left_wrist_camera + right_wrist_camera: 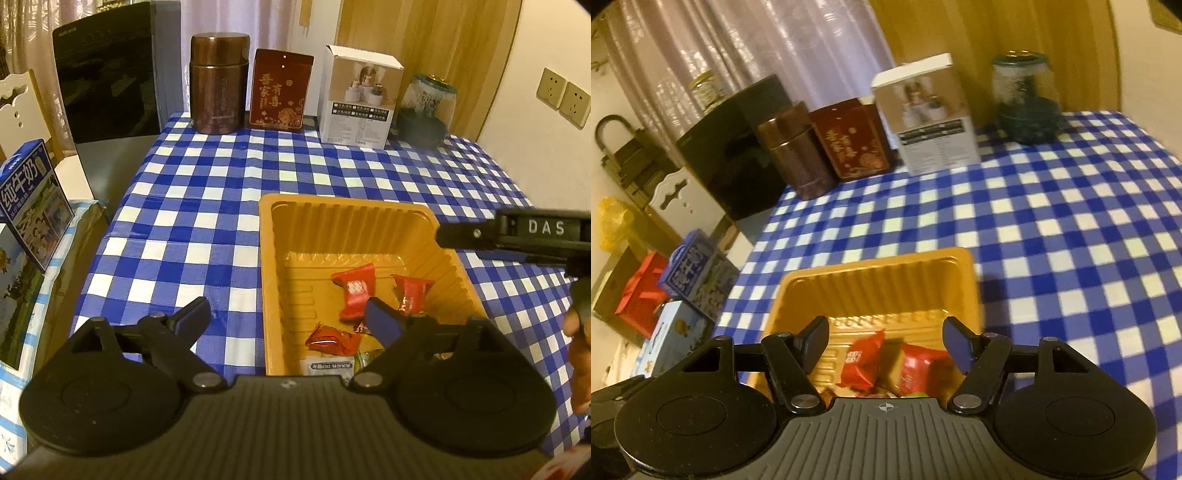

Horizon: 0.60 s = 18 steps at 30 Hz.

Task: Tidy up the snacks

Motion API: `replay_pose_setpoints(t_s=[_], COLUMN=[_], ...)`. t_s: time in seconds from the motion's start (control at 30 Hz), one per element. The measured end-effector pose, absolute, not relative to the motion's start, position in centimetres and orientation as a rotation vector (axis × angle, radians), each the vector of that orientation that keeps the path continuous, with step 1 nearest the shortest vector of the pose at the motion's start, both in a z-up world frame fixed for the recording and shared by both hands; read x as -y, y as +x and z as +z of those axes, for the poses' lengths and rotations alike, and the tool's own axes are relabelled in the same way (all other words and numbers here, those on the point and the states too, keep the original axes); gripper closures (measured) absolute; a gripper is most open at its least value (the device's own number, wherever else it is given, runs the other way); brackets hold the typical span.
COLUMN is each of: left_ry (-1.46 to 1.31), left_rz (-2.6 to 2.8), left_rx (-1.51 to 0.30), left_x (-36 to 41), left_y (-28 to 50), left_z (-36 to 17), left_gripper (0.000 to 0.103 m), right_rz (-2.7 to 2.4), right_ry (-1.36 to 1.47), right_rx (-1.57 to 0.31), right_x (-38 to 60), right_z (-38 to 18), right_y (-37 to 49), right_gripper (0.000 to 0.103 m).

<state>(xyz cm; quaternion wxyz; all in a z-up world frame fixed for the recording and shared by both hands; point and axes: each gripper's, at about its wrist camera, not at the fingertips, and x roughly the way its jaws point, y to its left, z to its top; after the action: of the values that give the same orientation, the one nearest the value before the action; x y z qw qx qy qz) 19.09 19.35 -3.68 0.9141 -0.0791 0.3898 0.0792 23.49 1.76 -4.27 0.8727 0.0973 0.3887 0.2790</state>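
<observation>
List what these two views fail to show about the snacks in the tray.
- Left wrist view: the left gripper body covers the tray near end, so the snack count is unknown.
- Right wrist view: blur makes the red wrappers unreadable.
- Right wrist view: the right gripper hides the tray's near half.

A blue-checked table stands before sheer curtains and a wooden door; two wall sockets sit on the cream wall.
</observation>
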Motion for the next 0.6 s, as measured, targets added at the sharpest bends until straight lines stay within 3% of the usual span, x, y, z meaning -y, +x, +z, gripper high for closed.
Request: replay_pose_setpoints(t_s=[0.33, 0.6], left_ry=[-0.180, -0.217], left_rz=[0.197, 0.199], left_rx=[-0.753, -0.722], left_x=[-18.0, -15.7], left_y=[15.9, 12.1], left_z=[-1.9, 0.2], left_gripper=[0.000, 0.000], right_rz=[0.558, 0.554], right_ry=[0.212, 0.177], right_rx=[-0.827, -0.807], right_x=[1.3, 3.3], right_z=[-3.5, -1.9], right_y=[19.4, 14.4], right_gripper=[0.035, 0.035])
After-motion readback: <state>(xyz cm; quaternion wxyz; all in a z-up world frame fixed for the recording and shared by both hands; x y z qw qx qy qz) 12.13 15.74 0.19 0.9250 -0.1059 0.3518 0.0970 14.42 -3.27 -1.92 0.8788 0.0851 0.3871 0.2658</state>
